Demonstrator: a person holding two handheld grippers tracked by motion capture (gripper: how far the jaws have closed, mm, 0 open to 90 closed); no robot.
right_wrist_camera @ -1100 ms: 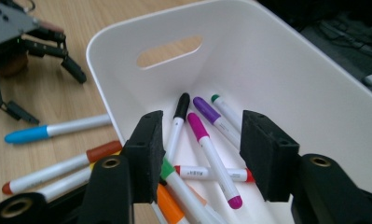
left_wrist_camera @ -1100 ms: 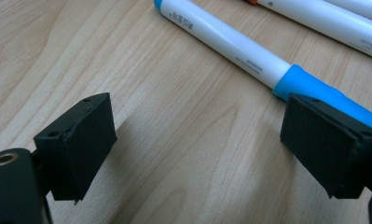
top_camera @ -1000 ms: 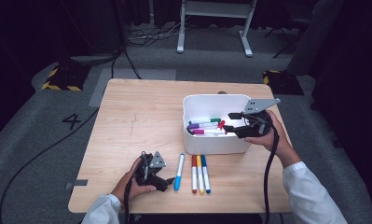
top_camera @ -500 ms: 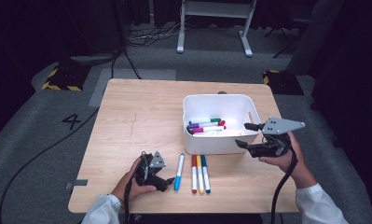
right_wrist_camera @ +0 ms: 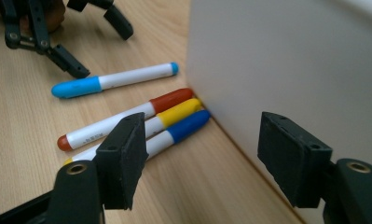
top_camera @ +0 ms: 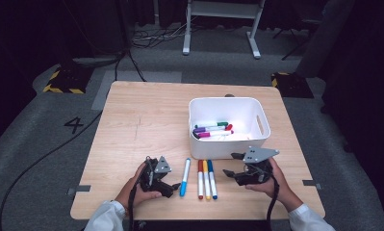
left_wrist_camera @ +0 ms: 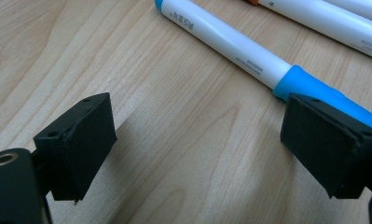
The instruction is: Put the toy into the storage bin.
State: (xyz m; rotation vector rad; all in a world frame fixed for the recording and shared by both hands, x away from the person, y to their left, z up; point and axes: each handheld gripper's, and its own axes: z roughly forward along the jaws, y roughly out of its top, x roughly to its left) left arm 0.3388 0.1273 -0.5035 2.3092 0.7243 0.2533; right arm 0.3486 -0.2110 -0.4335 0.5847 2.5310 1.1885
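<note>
Markers lie in a row on the wooden table (top_camera: 146,120) in front of me: a light blue marker (top_camera: 185,176) off to the left, then a red marker (top_camera: 200,178), a yellow marker (top_camera: 206,179) and a dark blue marker (top_camera: 212,178) side by side, touching one another, their far ends against the front wall of the white bin (top_camera: 226,147). More markers lie inside that bin, among them a green, a purple and a pink one.

My right gripper (top_camera: 232,173) sits low over the table, just right of the dark blue marker and just in front of the bin. Its jaws have just been opening and now stand apart with nothing between them; in the right gripper view the three markers lie beyond the left jaw and the bin wall rises beyond the right one.

My left gripper (top_camera: 170,187) rests near the table's front edge, just left of the light blue marker. Its jaws stand wide and hold nothing; in the left gripper view the marker's blue cap (left_wrist_camera: 323,95) lies right behind the right jaw.
</note>
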